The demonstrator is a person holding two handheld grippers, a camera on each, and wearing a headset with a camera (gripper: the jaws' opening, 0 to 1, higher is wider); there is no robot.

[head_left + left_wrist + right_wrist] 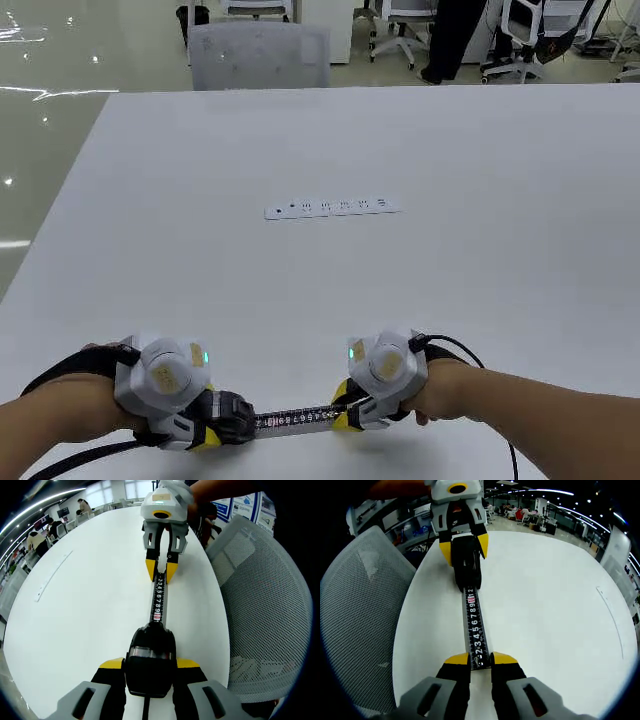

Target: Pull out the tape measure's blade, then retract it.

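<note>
White bench (450,300), broad, with a white socket strip (332,208) lying near its middle. Grey mesh chair (259,55) at the far edge. Left tongs (150,664), closed around the black case of the tape measure (150,650), near the bench's front edge. Right tongs (480,660), yellow tips pinched on the end of the blade (474,625). Blade drawn out a short way, stretched straight between the two tongs, low over the bench, numerals facing up.

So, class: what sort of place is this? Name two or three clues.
Probably an open-plan office: a big white table with a power strip, wheeled chairs on a glossy floor, and other people in the background.
</note>
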